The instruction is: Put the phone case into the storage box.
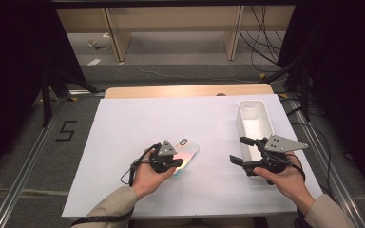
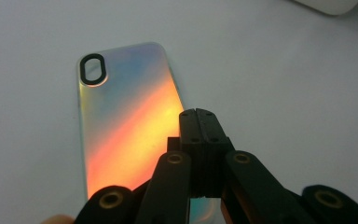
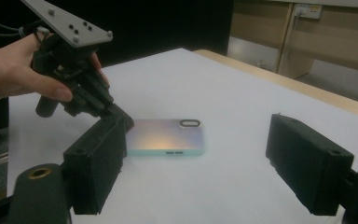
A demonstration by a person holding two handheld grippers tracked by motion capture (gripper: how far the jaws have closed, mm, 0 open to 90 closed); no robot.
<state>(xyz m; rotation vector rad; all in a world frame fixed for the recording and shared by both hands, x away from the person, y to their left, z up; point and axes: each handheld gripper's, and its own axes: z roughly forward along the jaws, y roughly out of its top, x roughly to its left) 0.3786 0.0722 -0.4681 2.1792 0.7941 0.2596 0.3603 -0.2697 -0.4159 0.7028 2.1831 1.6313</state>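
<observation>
Iridescent phone case (image 2: 126,121) lies flat; left claw (image 2: 200,116) is closed over it, right claw (image 3: 200,163) gapes wide.

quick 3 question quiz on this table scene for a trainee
1. True or false: the left tool has its jaws shut.
2. Which lies flat on the white table: A a notebook, B an iridescent phone case, C a plate?
3. What stands beside the right tool?

Key: 1 true. 2 B. 3 A white rectangular bin, upright and with nothing visible inside.
</observation>
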